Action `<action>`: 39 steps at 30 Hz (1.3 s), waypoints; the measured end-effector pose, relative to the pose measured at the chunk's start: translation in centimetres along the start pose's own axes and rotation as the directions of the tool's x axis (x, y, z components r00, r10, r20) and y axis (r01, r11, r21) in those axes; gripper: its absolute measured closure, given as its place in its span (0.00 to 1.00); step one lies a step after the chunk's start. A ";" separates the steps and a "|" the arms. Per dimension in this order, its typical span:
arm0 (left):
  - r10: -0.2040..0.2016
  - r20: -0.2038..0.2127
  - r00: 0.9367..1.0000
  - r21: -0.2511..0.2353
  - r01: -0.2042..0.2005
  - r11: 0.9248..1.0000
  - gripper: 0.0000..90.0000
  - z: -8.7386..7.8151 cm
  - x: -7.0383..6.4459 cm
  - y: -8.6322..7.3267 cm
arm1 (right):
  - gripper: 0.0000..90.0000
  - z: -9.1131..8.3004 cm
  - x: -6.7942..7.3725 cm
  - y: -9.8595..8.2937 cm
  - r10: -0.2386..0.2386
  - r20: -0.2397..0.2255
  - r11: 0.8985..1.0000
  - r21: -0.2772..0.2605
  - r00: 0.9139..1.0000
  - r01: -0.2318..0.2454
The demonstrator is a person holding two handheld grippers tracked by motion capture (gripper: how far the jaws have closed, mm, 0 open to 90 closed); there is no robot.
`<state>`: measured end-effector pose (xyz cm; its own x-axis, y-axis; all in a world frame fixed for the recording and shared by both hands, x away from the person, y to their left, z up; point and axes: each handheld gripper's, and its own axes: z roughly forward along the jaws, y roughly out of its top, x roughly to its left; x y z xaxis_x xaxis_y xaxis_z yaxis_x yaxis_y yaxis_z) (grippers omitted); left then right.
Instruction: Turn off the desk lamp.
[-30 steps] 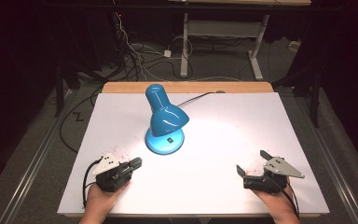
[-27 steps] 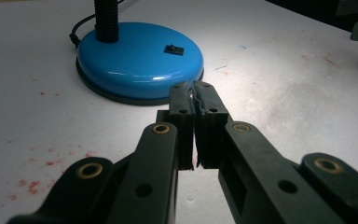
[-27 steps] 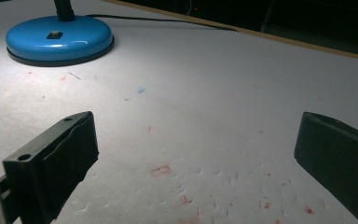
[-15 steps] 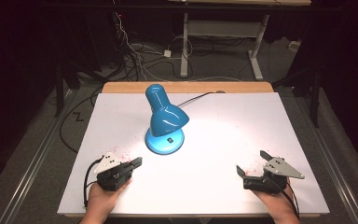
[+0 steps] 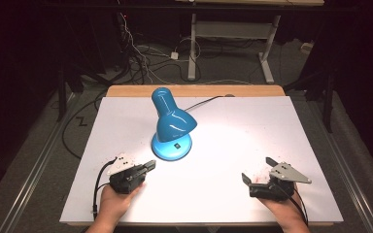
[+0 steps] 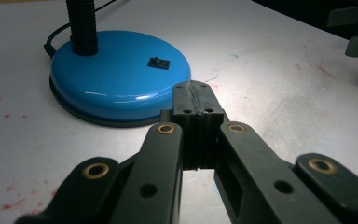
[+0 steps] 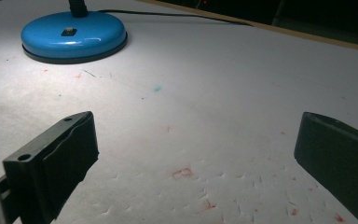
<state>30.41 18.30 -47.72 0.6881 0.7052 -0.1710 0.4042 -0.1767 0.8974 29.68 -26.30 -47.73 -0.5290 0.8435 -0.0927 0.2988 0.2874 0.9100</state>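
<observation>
a white table (image 5: 233, 145) carries a blue desk lamp (image 5: 171, 124) standing upright near its middle, lit, its round base (image 6: 116, 74) showing a small black switch (image 6: 159, 62). the left gripper (image 5: 147, 165) rests just beside that base, jaws clenched together on nothing. the right gripper (image 5: 257, 171) sits well apart at the near right, jaws spread wide over bare, red-flecked tabletop.

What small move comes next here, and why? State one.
Probably ease the shut left gripper forward onto the switch on the lamp base: its closed jaws already point that way, close by, while the open right gripper sits farther off.
</observation>
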 end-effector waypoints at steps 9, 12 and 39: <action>-0.013 0.003 1.000 -0.011 0.013 1.000 0.98 2.0 -0.4 0.8 | 0.00 -0.8 -0.2 -0.5 0.011 0.013 1.000 -0.028 1.000 -0.010; -0.006 0.002 1.000 -0.014 0.006 1.000 0.98 2.7 -0.7 1.1 | 0.00 -1.0 -0.3 -0.5 0.018 0.016 0.999 -0.037 1.000 -0.017; 0.139 -0.143 0.980 0.032 -0.135 0.990 0.98 8.7 -2.0 2.6 | 0.00 -1.5 0.2 -0.1 0.004 -0.005 0.998 -0.065 1.000 -0.005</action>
<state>35.30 10.46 -48.62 0.6440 0.7649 0.0150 0.3266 -0.2926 0.8987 28.33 -26.89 -47.20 -0.5314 0.8426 -0.0869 0.2487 0.2533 0.9349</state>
